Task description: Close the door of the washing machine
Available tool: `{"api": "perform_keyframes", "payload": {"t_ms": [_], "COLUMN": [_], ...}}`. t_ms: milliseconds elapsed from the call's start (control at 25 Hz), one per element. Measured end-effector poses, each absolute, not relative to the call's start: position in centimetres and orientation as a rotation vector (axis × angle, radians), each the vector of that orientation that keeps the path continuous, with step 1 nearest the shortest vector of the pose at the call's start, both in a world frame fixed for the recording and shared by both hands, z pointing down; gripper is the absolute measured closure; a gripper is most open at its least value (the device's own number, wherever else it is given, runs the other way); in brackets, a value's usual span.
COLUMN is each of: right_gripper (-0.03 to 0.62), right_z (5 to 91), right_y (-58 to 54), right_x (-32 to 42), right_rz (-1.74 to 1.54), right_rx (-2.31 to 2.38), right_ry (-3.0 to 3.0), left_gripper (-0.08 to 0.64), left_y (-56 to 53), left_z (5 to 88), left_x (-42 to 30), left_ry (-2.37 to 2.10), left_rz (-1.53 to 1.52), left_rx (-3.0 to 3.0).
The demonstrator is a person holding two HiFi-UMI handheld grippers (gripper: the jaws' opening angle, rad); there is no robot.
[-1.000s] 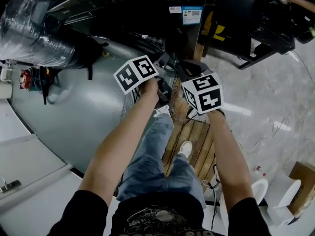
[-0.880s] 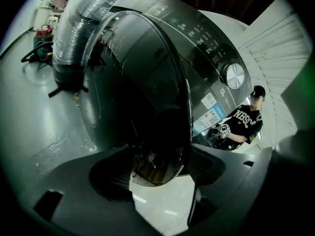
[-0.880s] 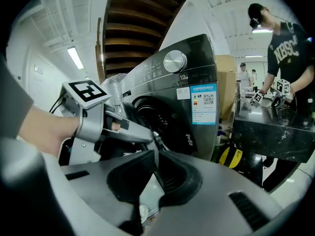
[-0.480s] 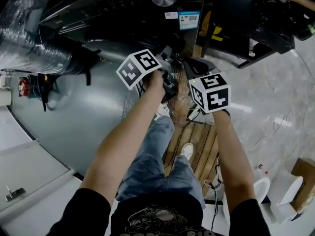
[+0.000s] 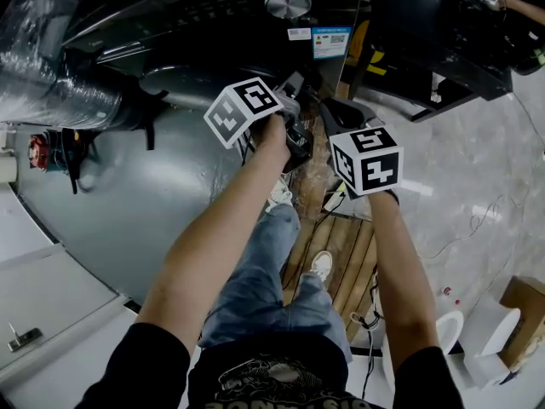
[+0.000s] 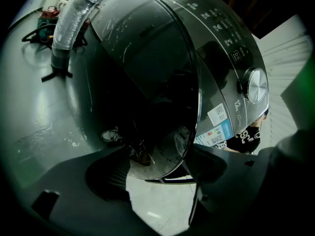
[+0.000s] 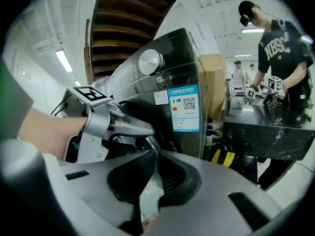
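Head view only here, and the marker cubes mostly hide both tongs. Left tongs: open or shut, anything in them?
Observer: In the left gripper view the left tongs are open and the jaws are opening. The rim of the washing machine door shows in the gap, and neither pad presses on it.
Operator: Right tongs?
Observer: In the right gripper view the right tongs are shut. The pads are together with nothing between them.
Operator: Anyone nearby?
Observer: Yes. A person in a dark T-shirt stands at a dark counter, to the right in that view.
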State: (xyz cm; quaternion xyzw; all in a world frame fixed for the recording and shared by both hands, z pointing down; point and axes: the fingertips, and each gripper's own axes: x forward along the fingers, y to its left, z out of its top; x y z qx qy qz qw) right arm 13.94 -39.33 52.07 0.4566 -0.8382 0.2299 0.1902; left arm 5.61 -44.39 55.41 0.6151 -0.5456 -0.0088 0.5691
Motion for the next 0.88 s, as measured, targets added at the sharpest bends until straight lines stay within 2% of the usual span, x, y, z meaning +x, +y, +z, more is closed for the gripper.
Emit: {"api": "perform_keyframes", "payload": {"t_ms": [880], "right_gripper": [0.568], "right_z": [52.0], "right_y": [-41.7], "right_x": [14.3], "right_rz": [0.649], "right_rx": [1.276], "right_ry": [-2.358], "left_gripper": [0.184], "left_y": [-47.0], "left_z": [55.9], "left_x": [6.8], "left_ry": [-1.16], "left_rz": [-0.15], "left_rx": [1.496]}}
